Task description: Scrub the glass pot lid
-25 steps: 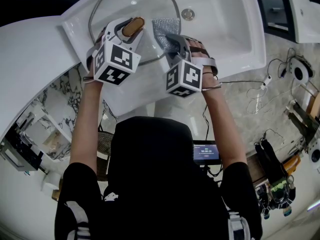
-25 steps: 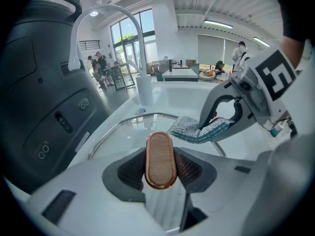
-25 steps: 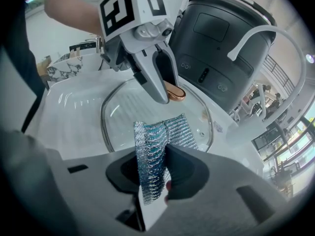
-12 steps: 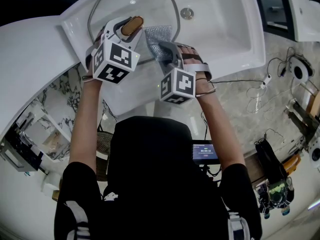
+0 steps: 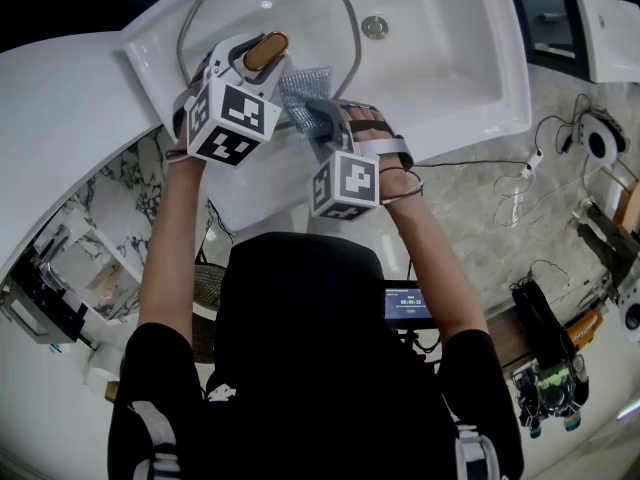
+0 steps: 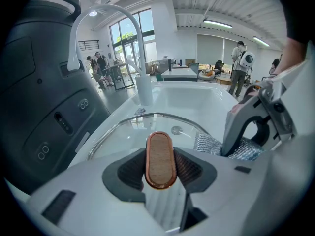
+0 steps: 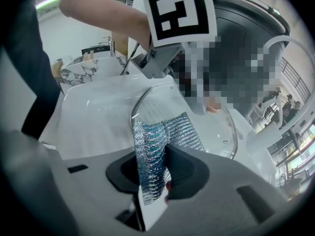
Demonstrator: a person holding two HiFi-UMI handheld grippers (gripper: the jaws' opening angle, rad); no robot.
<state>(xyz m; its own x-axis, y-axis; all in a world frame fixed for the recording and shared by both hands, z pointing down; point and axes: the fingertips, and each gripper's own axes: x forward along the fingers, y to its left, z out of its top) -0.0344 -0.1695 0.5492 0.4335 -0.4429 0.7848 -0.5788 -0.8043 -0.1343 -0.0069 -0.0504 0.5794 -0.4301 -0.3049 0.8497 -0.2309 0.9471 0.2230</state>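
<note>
The glass pot lid [image 5: 262,6] lies in the white sink [image 5: 450,48] at the upper left of the head view. The left gripper [image 5: 258,56] steadies it, jaws clamped on either side of the lid's wood-faced knob [image 6: 160,159]. The right gripper [image 5: 318,116] pinches a silver mesh scrubbing cloth [image 5: 299,88], whose free end drapes onto the glass near the lid's lower rim, just right of the knob. This looks like the scrubbing step mid-stroke. The next move likely calls for pressing the cloth flat and sweeping it across the glass while the left grip stops the lid from sliding or tipping
</note>
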